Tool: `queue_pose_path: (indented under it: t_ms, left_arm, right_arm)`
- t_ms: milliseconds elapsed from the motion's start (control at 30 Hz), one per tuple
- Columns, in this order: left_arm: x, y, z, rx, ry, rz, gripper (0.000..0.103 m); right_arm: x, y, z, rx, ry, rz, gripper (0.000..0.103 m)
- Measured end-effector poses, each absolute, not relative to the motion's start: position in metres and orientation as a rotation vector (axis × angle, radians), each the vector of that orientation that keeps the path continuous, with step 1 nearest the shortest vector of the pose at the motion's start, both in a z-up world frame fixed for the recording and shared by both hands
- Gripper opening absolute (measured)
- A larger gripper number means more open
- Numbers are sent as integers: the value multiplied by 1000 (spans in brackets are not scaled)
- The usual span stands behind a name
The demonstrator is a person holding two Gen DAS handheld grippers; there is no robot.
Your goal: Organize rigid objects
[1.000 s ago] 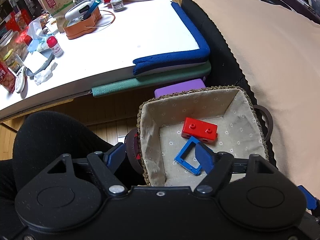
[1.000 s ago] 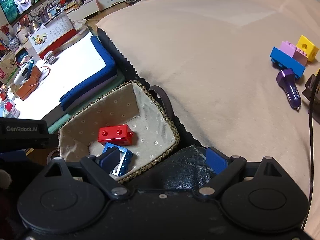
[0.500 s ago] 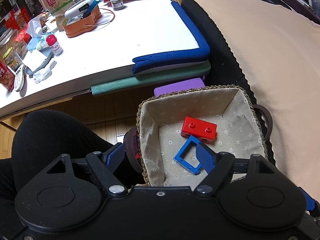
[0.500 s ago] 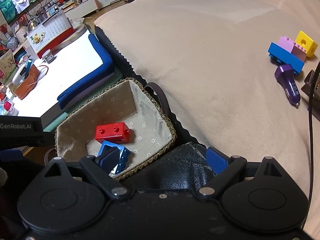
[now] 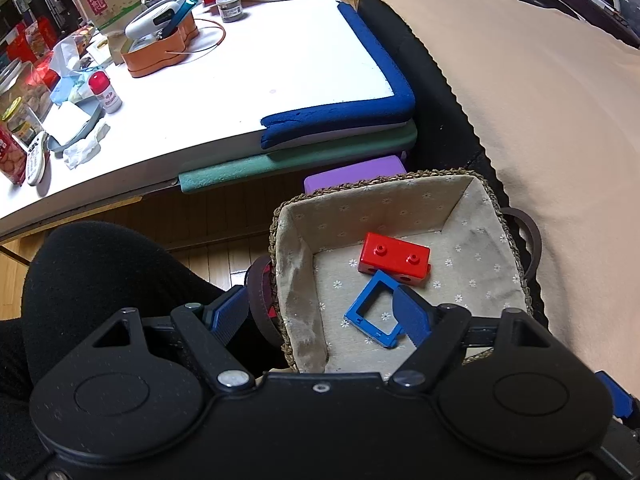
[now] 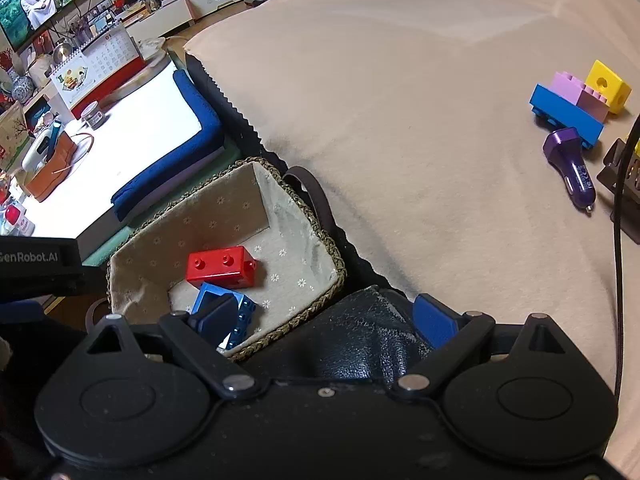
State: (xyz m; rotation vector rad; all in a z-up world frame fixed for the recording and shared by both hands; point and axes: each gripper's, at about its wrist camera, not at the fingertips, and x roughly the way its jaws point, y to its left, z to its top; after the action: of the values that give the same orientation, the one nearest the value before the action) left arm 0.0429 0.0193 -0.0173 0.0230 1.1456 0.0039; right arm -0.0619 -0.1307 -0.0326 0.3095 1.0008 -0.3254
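Note:
A woven basket (image 5: 494, 200) with a flowered lining holds a red brick (image 5: 394, 257) and a blue window-frame piece (image 5: 370, 308). They also show in the right wrist view: the basket (image 6: 320, 236), the red brick (image 6: 220, 266) and the blue frame (image 6: 240, 312). My left gripper (image 5: 320, 312) is open and empty, straddling the basket's near left corner. My right gripper (image 6: 320, 318) is open and empty above the basket's near right edge. On the beige cover lie a blue brick (image 6: 566, 114), a pink brick (image 6: 578, 94), a yellow cube (image 6: 608, 86) and a purple car charger (image 6: 570, 164).
A white low table (image 5: 240, 80) with blue foam edge padding (image 5: 376, 60) stands beyond the basket, crowded with small items. A black cable (image 6: 618, 216) and a dark holder (image 6: 624, 184) sit at the right edge. A dark knee (image 5: 100, 272) is at the left.
The right gripper has shifted slightly right and away from the basket; the bricks on the cover sit a little further left in view. The left gripper has barely moved.

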Motion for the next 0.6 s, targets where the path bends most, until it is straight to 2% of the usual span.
queue_pose_path:
  t_ms: [400,467,600]
  left_arm:
    - [37,16,-9,14,1108,-90,75]
    - [35,16,-8,-4,1105,-122,82]
    - [30,11,-4,-11,1082,-159,83]
  right_arm:
    - [-77,-151,-9,296,923,-368,96]
    - [-83,-156,-2,290,904,-379,98]
    - [-97,-170,13,279,852,-410,99]
